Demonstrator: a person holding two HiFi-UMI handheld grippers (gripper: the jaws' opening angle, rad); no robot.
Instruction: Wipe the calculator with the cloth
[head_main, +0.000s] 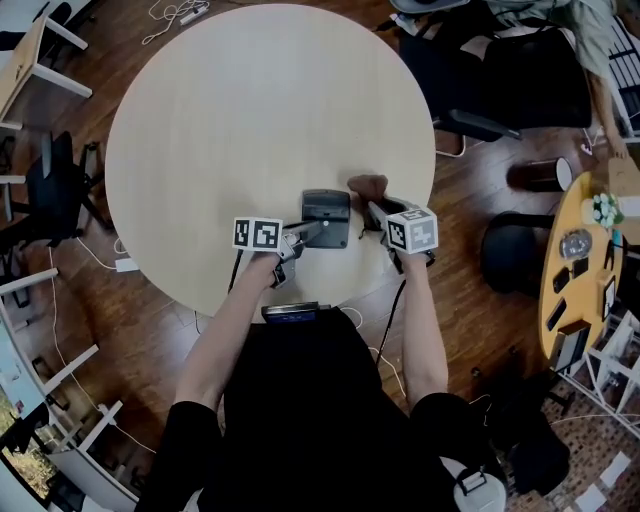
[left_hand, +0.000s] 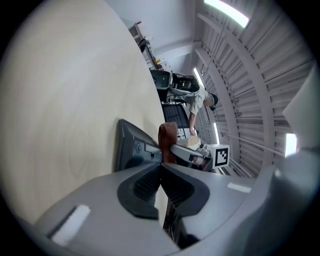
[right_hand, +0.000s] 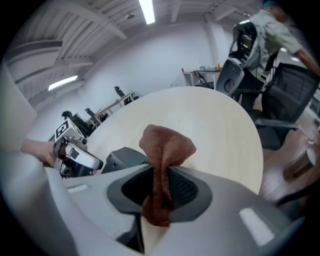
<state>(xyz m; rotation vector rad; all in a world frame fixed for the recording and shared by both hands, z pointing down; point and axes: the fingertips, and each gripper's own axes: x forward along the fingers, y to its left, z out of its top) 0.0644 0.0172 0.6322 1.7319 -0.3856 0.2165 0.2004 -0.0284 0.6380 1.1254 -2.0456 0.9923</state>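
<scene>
The round worktop (head_main: 250, 110) is bare over its far half and left side, giving wide passage there. By the near edge the calculator (head_main: 327, 218) blocks the middle, with the left gripper (head_main: 312, 230) at its left edge and the right gripper (head_main: 374, 210) just beside its right, its fingers clamping the bunched cloth (head_main: 367, 186). A black chair (head_main: 60, 185) stands near the left rim and an office chair (head_main: 480, 70) near the far-right rim.

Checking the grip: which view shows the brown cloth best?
The right gripper view: the brown cloth sits centred, pinched between the jaws. The head view shows a small bunch; the left gripper view only a strip.
</scene>
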